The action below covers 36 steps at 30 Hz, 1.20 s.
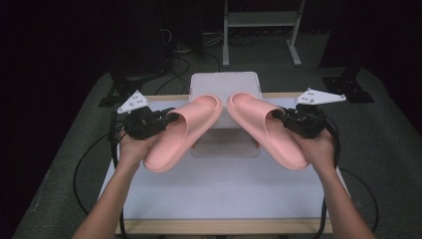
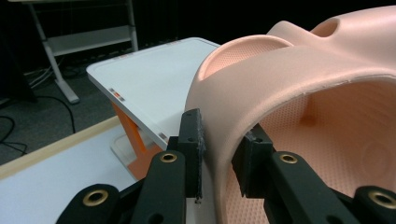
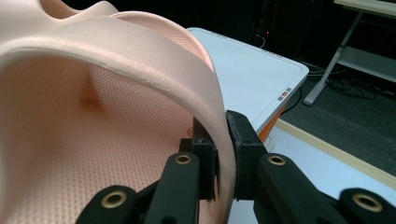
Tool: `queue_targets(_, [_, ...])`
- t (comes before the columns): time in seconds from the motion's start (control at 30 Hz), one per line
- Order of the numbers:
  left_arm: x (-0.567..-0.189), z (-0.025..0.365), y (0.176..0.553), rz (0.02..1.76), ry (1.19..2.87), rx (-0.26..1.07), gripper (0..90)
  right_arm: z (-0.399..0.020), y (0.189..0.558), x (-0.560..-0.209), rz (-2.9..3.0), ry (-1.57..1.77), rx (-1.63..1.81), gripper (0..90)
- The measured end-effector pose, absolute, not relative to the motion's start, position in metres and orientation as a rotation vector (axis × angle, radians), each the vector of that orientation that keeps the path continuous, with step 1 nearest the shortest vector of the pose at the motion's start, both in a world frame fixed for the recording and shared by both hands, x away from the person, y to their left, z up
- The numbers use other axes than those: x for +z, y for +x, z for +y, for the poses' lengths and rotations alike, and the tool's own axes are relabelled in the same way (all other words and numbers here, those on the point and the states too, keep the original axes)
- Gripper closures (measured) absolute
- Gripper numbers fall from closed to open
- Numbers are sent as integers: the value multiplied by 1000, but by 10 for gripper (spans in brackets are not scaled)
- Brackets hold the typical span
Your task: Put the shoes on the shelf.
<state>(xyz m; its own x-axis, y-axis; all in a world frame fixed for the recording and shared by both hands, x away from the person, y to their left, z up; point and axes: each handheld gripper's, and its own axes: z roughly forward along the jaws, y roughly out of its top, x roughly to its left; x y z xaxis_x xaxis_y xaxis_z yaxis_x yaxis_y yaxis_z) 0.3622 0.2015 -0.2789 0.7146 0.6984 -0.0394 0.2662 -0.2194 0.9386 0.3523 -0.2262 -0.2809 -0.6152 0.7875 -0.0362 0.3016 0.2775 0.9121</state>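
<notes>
Two pink foam slippers are held up above the table. The left slipper [image 1: 184,132] is gripped at its strap's outer edge by my left gripper [image 1: 170,118], toe pointing up and inward. In the left gripper view the strap [image 2: 261,88] sits pinched between the black jaws of that gripper [image 2: 222,158]. The right slipper [image 1: 266,128] mirrors it, with my right gripper [image 1: 277,115] shut on its strap. The right gripper view has the thin strap wall [image 3: 205,93] clamped in the right gripper [image 3: 223,154]. The two toes nearly meet over the white stand.
A white tilted stand [image 1: 225,85] with an orange support [image 2: 135,140] sits at the table's far middle. The white tabletop [image 1: 224,189] has a wooden edge. Cables [image 1: 84,164] trail off the left side; a metal rack [image 1: 261,22] stands behind on the dark floor.
</notes>
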Motion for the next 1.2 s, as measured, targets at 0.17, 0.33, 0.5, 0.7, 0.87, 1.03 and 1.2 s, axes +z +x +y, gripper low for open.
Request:
queue_targets(0.17, [-273,198,372,764,1806,493,745,-223,361,-278,2058,982,1296,821])
queue_targets(0.33, [-270,195,380,765,1822,510,744,-222,370,-277,2038,994,1280,821])
queue_targets(0.5, [-269,196,389,773,1818,505,744,-222,374,-278,2030,1004,1283,821])
queue_targets(0.7, [-269,195,396,787,1814,507,745,-219,382,-278,2030,1009,1279,821])
queue_targets(0.87, [-269,193,402,794,1819,516,745,-216,390,-280,2026,1017,1279,820])
queue_targets(1.03, [-271,192,408,806,1819,523,744,-213,396,-281,2016,1020,1272,820])
queue_targets(1.2, [-274,190,414,824,1819,520,744,-212,402,-282,2018,1040,1268,820])
